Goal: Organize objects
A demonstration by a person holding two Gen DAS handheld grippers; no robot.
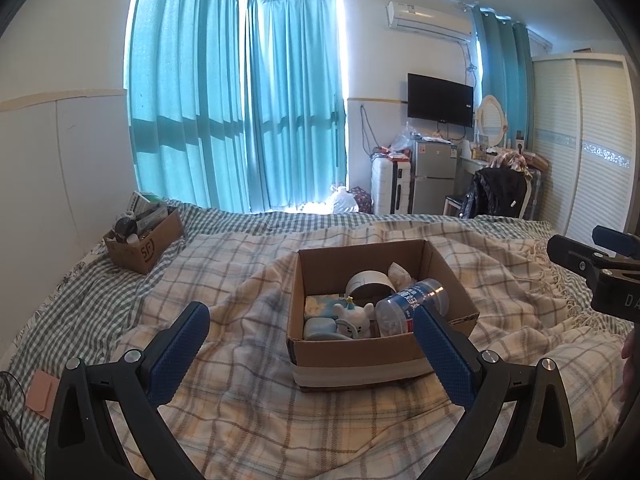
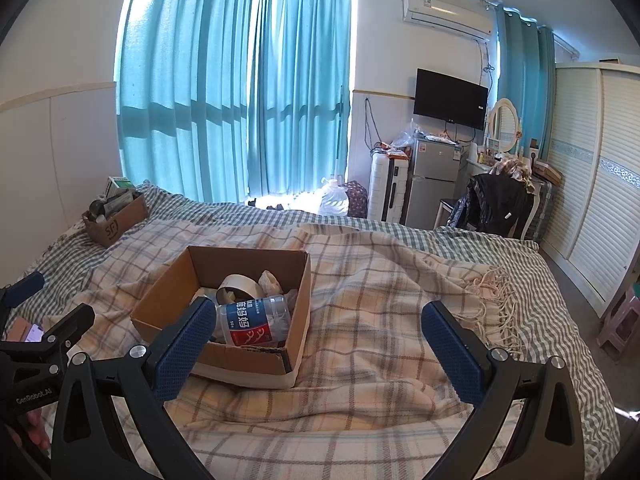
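Note:
An open cardboard box [image 1: 360, 354] sits on the plaid blanket in front of me; it also shows in the right wrist view [image 2: 248, 364]. Inside lie a clear plastic jar with a blue label [image 1: 408, 304] [image 2: 256, 318], a roll of tape [image 1: 366, 286] [image 2: 236, 286], a small white toy figure [image 1: 354, 320], a pale blue item [image 1: 320, 328] and a crumpled white wrapper [image 1: 400, 274]. My left gripper [image 1: 308, 320] is open and empty, just short of the box. My right gripper [image 2: 320, 320] is open and empty, to the right of the box.
A second cardboard box [image 1: 142, 240] full of small items stands at the bed's far left [image 2: 114, 216]. A pink card [image 1: 40, 394] and a phone [image 2: 32, 332] lie at the left edge. A fridge [image 1: 434, 176], chair and wardrobe [image 1: 580, 140] stand beyond the bed.

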